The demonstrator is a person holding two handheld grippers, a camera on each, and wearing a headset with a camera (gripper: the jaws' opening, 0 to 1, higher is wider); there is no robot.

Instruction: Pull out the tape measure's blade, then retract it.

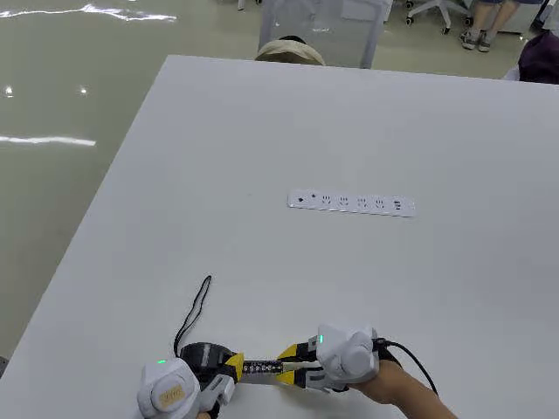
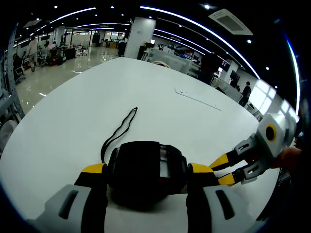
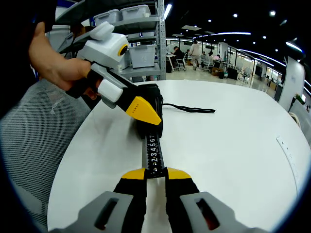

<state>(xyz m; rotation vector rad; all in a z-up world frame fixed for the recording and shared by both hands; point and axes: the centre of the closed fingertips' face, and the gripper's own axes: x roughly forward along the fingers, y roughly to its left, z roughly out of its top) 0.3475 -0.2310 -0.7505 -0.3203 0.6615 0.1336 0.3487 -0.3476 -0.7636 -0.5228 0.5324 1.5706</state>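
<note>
The white desk (image 1: 349, 131) carries a power strip (image 1: 351, 203). Well apart from that strip, on the person's side of it, the left tool (image 2: 146, 170) is clamped around the black tape measure case (image 1: 205, 358). The right tool (image 3: 154, 174) pinches the end of the blade (image 3: 152, 150), which is out only a short way. The black strap (image 1: 194, 310) lies from the case toward the strip. If the right tool's thin pinch slips during the pull, the spring would likely whip the blade back into the case. A skewed pull could twist the rounded case out of the left tool's jaws, or kink the blade.
</note>
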